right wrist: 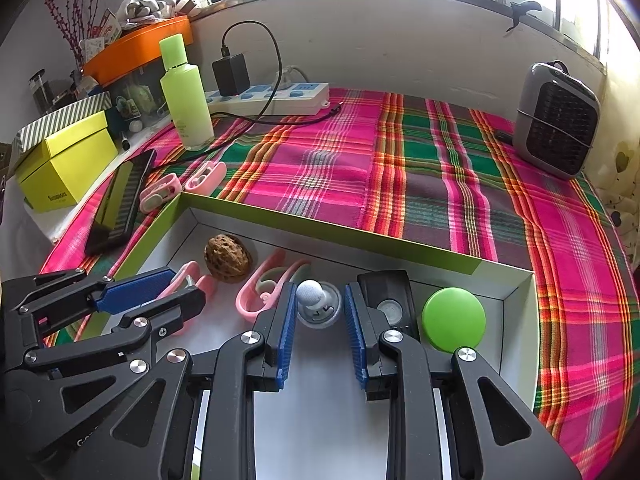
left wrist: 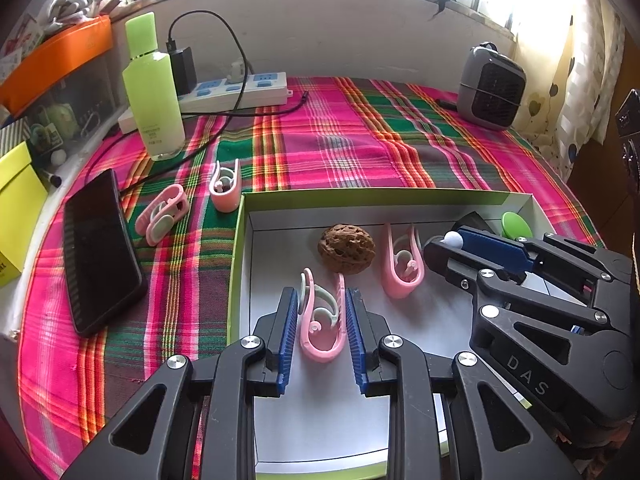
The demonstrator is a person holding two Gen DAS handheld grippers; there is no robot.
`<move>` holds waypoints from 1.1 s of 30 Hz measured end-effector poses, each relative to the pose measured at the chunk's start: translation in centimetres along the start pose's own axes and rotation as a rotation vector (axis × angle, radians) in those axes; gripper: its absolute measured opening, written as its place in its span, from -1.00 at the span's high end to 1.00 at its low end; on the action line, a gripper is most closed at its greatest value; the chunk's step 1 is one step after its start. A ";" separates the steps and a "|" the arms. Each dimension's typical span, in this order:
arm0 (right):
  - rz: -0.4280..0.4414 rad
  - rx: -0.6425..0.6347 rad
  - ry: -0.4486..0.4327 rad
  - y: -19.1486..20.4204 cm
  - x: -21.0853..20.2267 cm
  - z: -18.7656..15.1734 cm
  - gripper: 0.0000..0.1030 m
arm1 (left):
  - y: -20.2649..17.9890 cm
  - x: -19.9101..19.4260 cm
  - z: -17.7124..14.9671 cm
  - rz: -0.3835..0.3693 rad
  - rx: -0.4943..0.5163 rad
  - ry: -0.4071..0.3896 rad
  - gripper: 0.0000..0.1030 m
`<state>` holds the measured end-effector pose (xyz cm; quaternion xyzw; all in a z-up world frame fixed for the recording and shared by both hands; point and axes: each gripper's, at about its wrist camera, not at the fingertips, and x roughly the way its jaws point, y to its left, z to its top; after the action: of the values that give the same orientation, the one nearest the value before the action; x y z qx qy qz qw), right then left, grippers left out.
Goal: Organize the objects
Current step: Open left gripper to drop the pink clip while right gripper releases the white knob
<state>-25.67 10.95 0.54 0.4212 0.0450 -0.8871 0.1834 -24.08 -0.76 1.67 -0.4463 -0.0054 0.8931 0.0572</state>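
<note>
"DAS" is showing on the right gripper (left wrist: 460, 242), its fingers sitting barely apart around a small white-headed knob (right wrist: 311, 292), while the left gripper (left wrist: 322, 320) is pinching a pink clip (left wrist: 322, 320) inside the box (left wrist: 360, 200).

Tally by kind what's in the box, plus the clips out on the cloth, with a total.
Pink clips in box: 2
Pink clips on cloth: 2
Walnut: 1
Green disc: 1
Remote: 1
Knob: 1
Total: 8
</note>
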 end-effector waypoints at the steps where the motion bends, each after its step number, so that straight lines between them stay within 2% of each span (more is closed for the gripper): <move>1: 0.001 0.001 0.000 0.0 0.0 0.0 0.51 | 0.0 0.0 0.0 -0.001 0.001 -0.001 0.56; 7: -0.004 0.002 0.001 0.0 -0.1 -0.1 0.50 | -0.1 -0.1 0.0 -0.004 0.000 0.000 0.49; 11: 0.008 0.007 -0.003 0.1 -0.4 -0.1 0.37 | -0.1 -0.2 -0.2 -0.005 -0.002 0.000 0.47; 20: 0.017 0.014 -0.017 0.3 -1.2 -0.3 0.28 | -0.1 -1.3 -0.7 0.010 -0.010 -0.015 0.37; 33: 0.018 0.018 -0.040 0.9 -2.8 -1.2 0.26 | 0.2 -3.1 -1.3 0.031 -0.015 -0.042 0.34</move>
<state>-22.87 11.21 2.02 0.4051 0.0295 -0.8941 0.1886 -21.27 -1.30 3.36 -0.4280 -0.0065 0.9029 0.0398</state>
